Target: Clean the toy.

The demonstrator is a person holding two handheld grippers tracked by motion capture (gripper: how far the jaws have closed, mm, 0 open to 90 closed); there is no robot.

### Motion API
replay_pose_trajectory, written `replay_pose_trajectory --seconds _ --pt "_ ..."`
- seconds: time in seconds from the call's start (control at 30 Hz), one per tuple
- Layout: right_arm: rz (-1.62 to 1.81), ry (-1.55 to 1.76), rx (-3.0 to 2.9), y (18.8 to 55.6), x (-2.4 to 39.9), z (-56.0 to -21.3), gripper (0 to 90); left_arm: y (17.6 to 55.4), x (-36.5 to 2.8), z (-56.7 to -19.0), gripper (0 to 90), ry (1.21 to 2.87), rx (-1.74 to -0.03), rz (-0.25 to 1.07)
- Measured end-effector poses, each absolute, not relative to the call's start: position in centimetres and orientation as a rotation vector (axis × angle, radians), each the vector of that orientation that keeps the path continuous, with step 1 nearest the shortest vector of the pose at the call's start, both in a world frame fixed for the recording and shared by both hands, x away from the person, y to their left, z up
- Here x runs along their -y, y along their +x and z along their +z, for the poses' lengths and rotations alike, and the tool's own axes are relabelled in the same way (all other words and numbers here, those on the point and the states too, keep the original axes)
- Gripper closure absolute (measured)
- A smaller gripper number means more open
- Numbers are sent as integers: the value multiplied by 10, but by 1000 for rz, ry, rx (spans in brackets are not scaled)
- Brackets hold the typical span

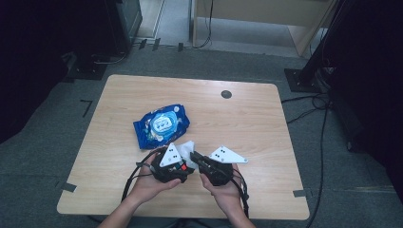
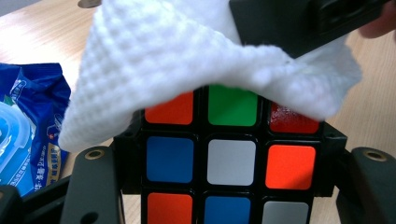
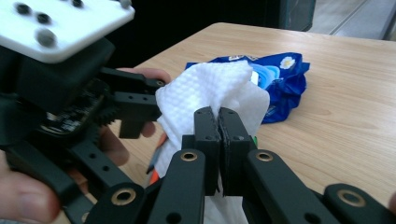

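Puzzle cube (image 2: 231, 154) sits clamped between the left gripper's (image 1: 172, 167) jaws, held up just above the near edge of the worktop (image 1: 247, 123), coloured face toward that gripper's camera. White wet wipe (image 2: 187, 60) drapes over the cube's top row, covering part of the orange, green and red squares. Right gripper (image 3: 219, 135) has its jaws pressed together, pinching a fold of the wipe; in the high view it sits just beside the left gripper, tips meeting over the cube.

Step in hand, as I read it: wiping the cube clean, wipe on the top edge, most of the front face uncovered.

Next move likely calls for dragging the wipe down across the face while the left jaws keep the cube steady, with the pinch kept firm so the wipe doesn't slip out.

Blue wipes pack (image 1: 160, 125) lies on the worktop beyond the grippers, near but apart, lid looks shut.
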State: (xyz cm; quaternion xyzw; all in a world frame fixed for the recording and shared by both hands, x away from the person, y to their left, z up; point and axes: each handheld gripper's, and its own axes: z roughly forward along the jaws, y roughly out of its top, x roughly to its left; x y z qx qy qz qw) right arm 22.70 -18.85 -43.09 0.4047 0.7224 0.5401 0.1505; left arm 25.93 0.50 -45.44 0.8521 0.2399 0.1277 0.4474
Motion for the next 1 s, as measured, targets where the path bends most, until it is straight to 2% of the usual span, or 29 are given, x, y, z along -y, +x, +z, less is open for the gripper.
replay_pose_trajectory --seconds 0.57,1.0 --pt "1338 1245 -2071 248 207 -457 886 255 -4 -448 336 2095 -561 296" --pt "1264 1441 -1918 269 261 -468 880 264 -17 -445 336 2063 -613 292"
